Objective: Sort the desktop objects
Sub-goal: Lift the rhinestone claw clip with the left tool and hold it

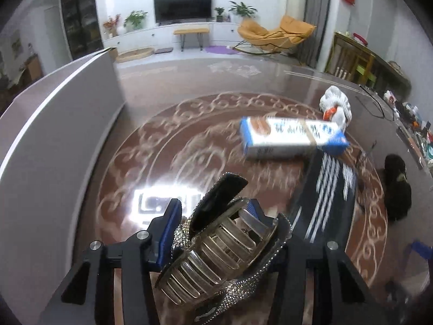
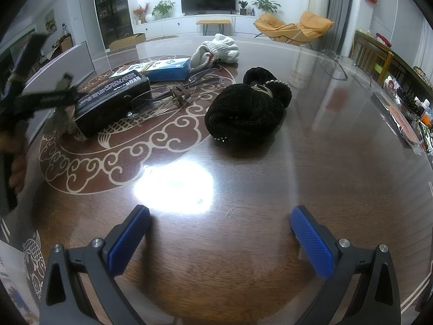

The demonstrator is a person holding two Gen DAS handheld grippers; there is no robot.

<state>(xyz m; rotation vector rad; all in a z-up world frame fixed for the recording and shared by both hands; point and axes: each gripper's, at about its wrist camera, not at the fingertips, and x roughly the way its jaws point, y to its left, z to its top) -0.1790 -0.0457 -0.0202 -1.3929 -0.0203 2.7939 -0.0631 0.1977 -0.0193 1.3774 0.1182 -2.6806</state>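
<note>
My left gripper (image 1: 216, 214) is shut on a rhinestone hair claw clip (image 1: 224, 252) and holds it above the table; it shows blurred at the far left of the right wrist view (image 2: 40, 100). My right gripper (image 2: 220, 219) is open and empty, low over the bare front of the table. On the table lie a blue and white box (image 1: 292, 136) (image 2: 167, 69), a black case with white print (image 1: 327, 192) (image 2: 111, 100), white gloves (image 1: 335, 103) (image 2: 216, 50), a black fuzzy hat (image 2: 246, 108) (image 1: 396, 187) and rimless glasses (image 2: 178, 92).
A grey-white bin wall (image 1: 59, 135) (image 2: 67, 62) stands at the table's left. The glossy round table (image 2: 324, 162) has a patterned centre and a glare patch. Small bottles and clutter (image 2: 411, 111) line the right edge. A second pair of glasses (image 2: 335, 65) lies far right.
</note>
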